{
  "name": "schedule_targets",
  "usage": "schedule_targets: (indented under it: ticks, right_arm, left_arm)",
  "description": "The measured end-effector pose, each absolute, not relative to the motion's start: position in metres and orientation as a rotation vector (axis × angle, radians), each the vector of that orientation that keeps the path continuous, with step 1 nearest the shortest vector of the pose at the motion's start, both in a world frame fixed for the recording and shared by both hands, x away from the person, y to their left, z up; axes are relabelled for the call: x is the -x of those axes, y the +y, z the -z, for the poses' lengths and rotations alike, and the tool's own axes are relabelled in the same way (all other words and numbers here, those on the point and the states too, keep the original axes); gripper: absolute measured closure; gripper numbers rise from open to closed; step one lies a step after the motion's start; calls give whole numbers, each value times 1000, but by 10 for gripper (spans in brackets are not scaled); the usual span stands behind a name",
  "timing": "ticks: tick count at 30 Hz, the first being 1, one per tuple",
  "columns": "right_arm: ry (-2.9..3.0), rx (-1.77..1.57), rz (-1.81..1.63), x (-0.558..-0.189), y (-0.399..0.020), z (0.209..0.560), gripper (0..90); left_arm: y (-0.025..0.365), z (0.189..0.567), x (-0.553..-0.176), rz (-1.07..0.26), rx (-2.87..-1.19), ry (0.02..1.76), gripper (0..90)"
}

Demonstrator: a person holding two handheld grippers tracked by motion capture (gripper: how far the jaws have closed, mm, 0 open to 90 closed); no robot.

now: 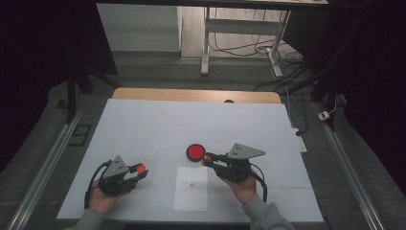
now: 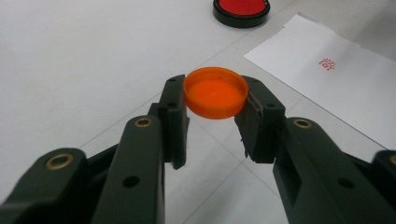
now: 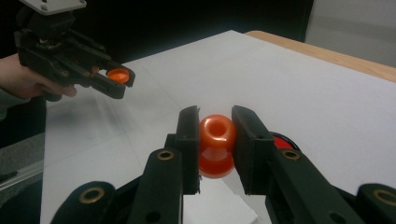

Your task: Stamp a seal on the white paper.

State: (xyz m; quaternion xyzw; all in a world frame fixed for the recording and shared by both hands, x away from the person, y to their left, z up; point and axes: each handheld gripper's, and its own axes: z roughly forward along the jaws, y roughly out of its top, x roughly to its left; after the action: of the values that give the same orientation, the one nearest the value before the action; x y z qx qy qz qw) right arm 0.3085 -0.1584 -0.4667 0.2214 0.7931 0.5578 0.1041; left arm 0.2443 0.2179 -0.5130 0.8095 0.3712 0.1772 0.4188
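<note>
A shallow orange cap is pinched by its rim between the jaws of my left gripper, open side up, above the white table cover. The high view places that gripper at the near left. My right gripper is shut on an orange knob-shaped stamp, held just off the table. That gripper hovers beside a round red ink pad in a black case. A white paper with a small red stamp mark lies between the two hands.
A white cover spreads over the table, with a wooden edge at the far side. Metal rails run along both sides of the table. Beyond it are desk legs and loose cables on the floor.
</note>
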Motion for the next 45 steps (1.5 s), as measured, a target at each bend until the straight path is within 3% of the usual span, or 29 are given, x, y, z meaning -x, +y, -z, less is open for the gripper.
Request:
schedule_targets:
  ticks: [45]
  right_arm:
    - [2334, -634, -1662, -308, -155, 463, 718]
  left_arm:
    - [157, 499, -260, -396, -2091, 760, 640]
